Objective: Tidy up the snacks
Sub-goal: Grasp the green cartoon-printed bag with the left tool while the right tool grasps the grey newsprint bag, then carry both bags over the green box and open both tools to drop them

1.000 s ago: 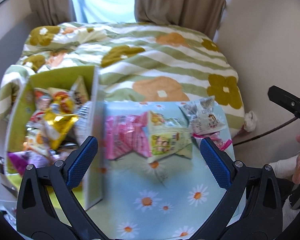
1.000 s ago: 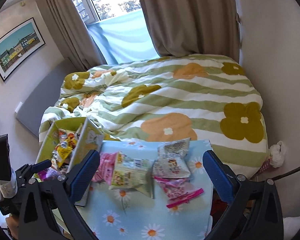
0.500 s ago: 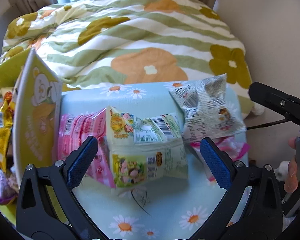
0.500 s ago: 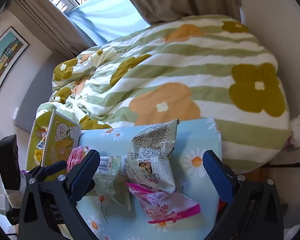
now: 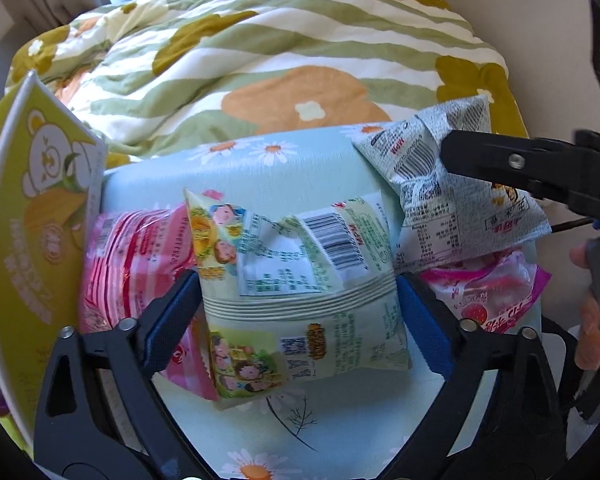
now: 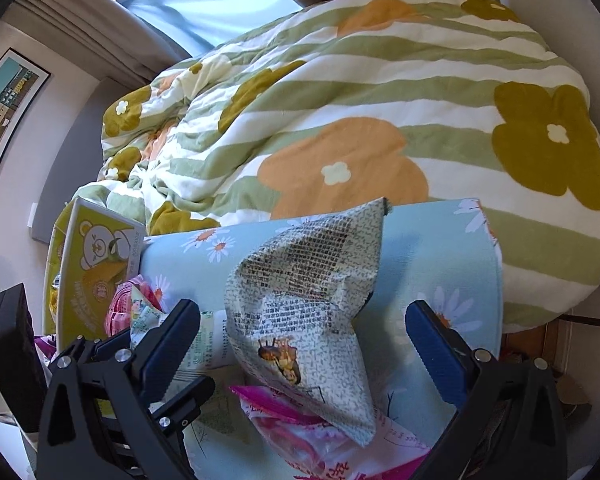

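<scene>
Several snack bags lie on a daisy-print light blue surface. My left gripper points steeply down over a pale green bag. Its jaws are closing, and the blue pads stand at the bag's two sides without visibly squeezing it. A pink bag lies partly under the green one. My right gripper is open wide above a grey-white printed bag, which rests on a pink strawberry bag. One black finger of the right gripper shows over the grey-white bag.
A yellow-green carton with a bear print stands at the left edge of the surface, and snacks show inside it. Behind lies a bed with a green-striped flowered quilt. A wall closes the right side, and a cable runs near the floor there.
Both grippers have come down close over the bags. The left jaws have narrowed around the pale green bag. The right gripper now hangs over the grey-white bag.
</scene>
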`<state>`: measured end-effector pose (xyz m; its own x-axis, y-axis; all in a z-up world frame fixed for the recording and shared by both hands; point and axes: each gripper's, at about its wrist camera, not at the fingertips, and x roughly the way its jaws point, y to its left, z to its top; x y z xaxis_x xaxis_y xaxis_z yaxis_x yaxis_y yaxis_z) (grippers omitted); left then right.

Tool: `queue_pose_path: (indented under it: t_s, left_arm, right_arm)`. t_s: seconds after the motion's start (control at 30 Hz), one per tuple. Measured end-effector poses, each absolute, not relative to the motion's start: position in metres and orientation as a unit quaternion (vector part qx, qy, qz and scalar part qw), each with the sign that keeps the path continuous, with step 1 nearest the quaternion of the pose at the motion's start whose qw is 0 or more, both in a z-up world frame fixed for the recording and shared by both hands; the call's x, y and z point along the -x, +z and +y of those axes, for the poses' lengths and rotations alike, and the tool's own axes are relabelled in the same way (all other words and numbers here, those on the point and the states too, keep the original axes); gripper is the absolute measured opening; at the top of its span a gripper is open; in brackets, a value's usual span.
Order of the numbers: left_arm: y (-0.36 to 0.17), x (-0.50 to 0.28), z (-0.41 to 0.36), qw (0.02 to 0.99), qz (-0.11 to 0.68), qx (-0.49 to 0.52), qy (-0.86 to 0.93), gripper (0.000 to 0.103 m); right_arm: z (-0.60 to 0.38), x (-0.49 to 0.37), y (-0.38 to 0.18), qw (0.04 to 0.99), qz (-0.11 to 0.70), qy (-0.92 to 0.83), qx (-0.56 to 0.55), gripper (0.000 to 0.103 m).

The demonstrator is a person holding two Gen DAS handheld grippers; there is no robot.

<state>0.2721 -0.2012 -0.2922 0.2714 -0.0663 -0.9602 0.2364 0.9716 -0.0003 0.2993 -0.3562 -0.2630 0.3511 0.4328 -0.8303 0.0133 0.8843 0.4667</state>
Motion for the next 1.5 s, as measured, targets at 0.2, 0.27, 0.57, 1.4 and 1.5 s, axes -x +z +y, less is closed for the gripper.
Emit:
queue_pose_path:
  t_s: [0.2,0.27,0.57,1.4,1.5]
  left_arm:
    - [-0.291,-0.270,-0.197,0.793,0.597,-0.061,-0.106,0.080]
    - [-0.289,-0.269,-0.197,0.793,0.596,-0.060,-0.111,0.076]
    - [-0.277,-0.261,-0.197,0.797,0.588,-0.065,-0.121,0.071]
    - [-0.178,-0.210,-0.172,0.840,0.528,-0.048,-0.117,0.071]
    - [-0.155,-0.200,-0.159,0.852,0.510,-0.038,-0.111,0.071]
  right_arm:
    - [-0.346,-0.307,-0.277,0.790,0.563,0.142,-0.197,0.103]
    - [-0.344,-0.307,-0.278,0.792,0.561,0.141,-0.193,0.102]
    - [-0.339,-0.300,-0.282,0.793,0.559,0.144,-0.196,0.067]
    - [-0.335,-0.256,-0.185,0.837,0.492,0.147,-0.186,0.047]
    - [-0.330,-0.247,-0.164,0.844,0.482,0.149,-0.179,0.047]
